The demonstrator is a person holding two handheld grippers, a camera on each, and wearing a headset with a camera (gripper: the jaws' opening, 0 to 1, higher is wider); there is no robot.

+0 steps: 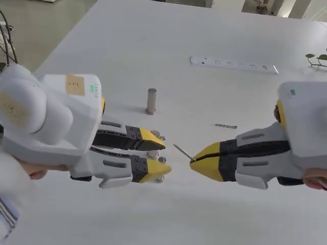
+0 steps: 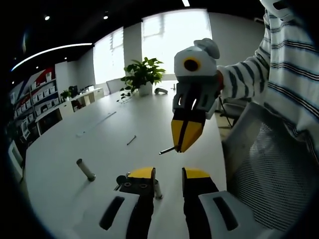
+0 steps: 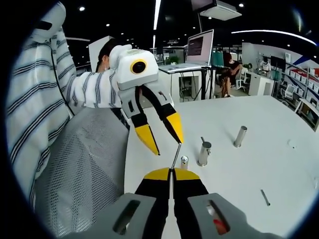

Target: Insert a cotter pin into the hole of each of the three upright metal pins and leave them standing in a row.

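- Two closed jaws of the right hand-held gripper (image 1: 193, 159) pinch a cotter pin (image 1: 182, 151), its tip aimed to feed into the hole.
- Left hand-held gripper (image 1: 166, 155) is part-open around an upright metal pin (image 1: 152, 154), probably steadying it; contact unclear.
- Far metal pin (image 1: 152, 101) and spare cotter pin (image 1: 226, 125) wait on the worktop (image 1: 204, 214).

Head view: left gripper (image 1: 166, 156) body cut off by left edge of frame, right gripper (image 1: 193, 160) body by right edge. Metal pins (image 1: 152, 154) at centre mostly hidden behind left gripper's jaws; their number and holes not discernible. Rear of cotter pin (image 1: 182, 152) buried between right gripper's jaws. Plant (image 1: 322, 57) clipped at upper right edge. Left gripper view: small dark piece (image 2: 121, 180) beside lower-left jaw too blurred to identify.
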